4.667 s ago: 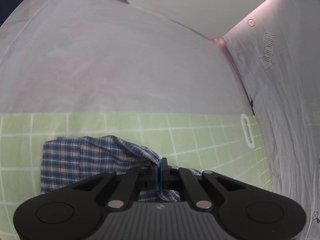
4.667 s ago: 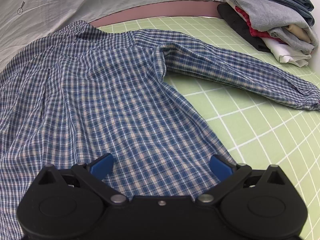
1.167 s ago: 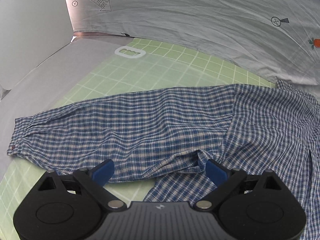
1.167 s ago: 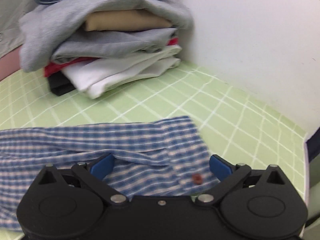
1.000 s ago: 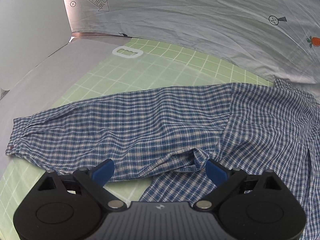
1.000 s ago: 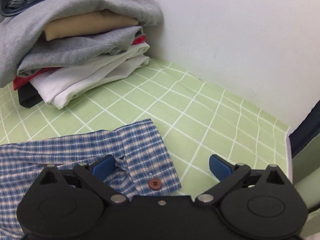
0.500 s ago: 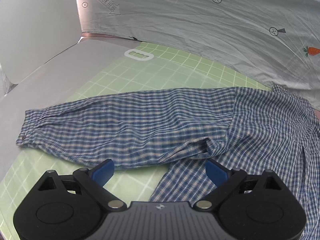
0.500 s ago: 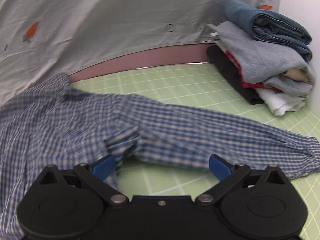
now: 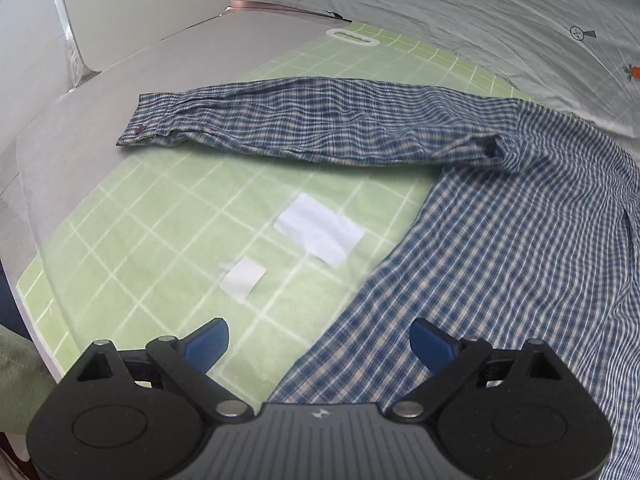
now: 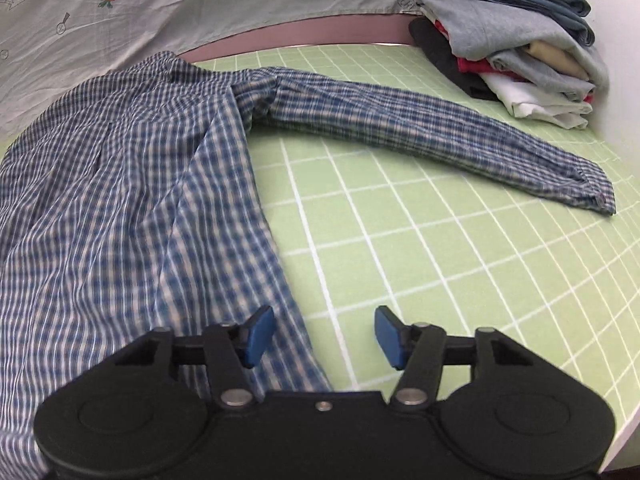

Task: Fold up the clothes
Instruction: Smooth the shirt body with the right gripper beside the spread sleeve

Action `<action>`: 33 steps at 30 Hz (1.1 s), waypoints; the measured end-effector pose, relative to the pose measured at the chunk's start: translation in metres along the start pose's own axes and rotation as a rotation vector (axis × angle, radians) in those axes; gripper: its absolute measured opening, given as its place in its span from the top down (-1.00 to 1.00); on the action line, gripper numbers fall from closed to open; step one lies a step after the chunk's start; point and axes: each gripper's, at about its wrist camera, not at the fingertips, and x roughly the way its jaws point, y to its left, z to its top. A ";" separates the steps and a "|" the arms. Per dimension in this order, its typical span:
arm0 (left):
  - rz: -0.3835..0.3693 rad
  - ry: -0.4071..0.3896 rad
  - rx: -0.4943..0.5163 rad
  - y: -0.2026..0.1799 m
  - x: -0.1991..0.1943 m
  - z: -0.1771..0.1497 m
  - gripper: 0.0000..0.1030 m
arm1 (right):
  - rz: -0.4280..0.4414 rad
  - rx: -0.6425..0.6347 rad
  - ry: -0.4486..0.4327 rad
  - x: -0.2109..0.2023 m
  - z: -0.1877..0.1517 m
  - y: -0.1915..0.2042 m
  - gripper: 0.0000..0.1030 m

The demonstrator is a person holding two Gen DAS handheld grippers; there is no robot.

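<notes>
A blue and white checked shirt (image 9: 520,240) lies spread flat on the green grid mat (image 9: 168,216). Its left sleeve (image 9: 304,120) stretches out to the left, cuff at the mat's edge. In the right wrist view the shirt's body (image 10: 120,208) fills the left side and the other sleeve (image 10: 420,132) reaches right. My left gripper (image 9: 320,344) hangs open over the shirt's lower left side edge, holding nothing. Open as well, my right gripper (image 10: 324,334) hovers above the lower right side edge of the shirt, its left finger (image 10: 258,334) over the cloth.
A stack of folded clothes (image 10: 516,48) stands at the back right of the mat. A pale printed sheet (image 10: 160,4) hangs behind the table. Two white paper labels (image 9: 320,228) lie on the mat. A green sleeve (image 9: 16,376) shows at the lower left.
Both grippers have pulled back from the sleeves toward the shirt's lower side edges. The right gripper swung from the cuff and clothes stack to the body and narrowed its opening. The shirt stays flat.
</notes>
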 end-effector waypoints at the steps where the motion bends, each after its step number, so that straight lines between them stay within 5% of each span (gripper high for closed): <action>1: -0.001 -0.001 0.008 0.000 -0.001 -0.003 -0.87 | 0.020 -0.003 0.004 -0.003 -0.005 -0.001 0.04; 4: -0.006 -0.007 0.024 -0.005 -0.006 -0.010 -0.87 | 0.082 0.006 0.014 -0.011 -0.014 -0.005 0.45; 6: -0.008 -0.013 0.038 -0.008 -0.008 -0.014 -0.87 | 0.071 0.012 0.019 -0.015 -0.019 -0.012 0.99; 16: -0.009 -0.023 0.039 -0.010 -0.014 -0.018 -0.87 | 0.001 0.028 0.034 -0.037 -0.037 -0.040 0.95; 19: -0.004 -0.030 0.016 -0.005 -0.013 -0.012 -0.87 | -0.049 0.001 0.018 -0.043 -0.032 -0.035 0.54; 21: -0.002 -0.035 -0.002 -0.001 -0.012 -0.007 -0.87 | -0.078 -0.021 -0.009 -0.046 -0.026 -0.027 -0.29; 26: 0.012 -0.049 -0.043 0.018 -0.003 0.016 -0.87 | -0.063 -0.123 -0.069 -0.046 -0.008 0.008 -0.97; 33: 0.030 -0.059 -0.094 0.061 0.018 0.058 -0.87 | -0.034 -0.159 -0.021 -0.030 -0.001 0.068 -1.00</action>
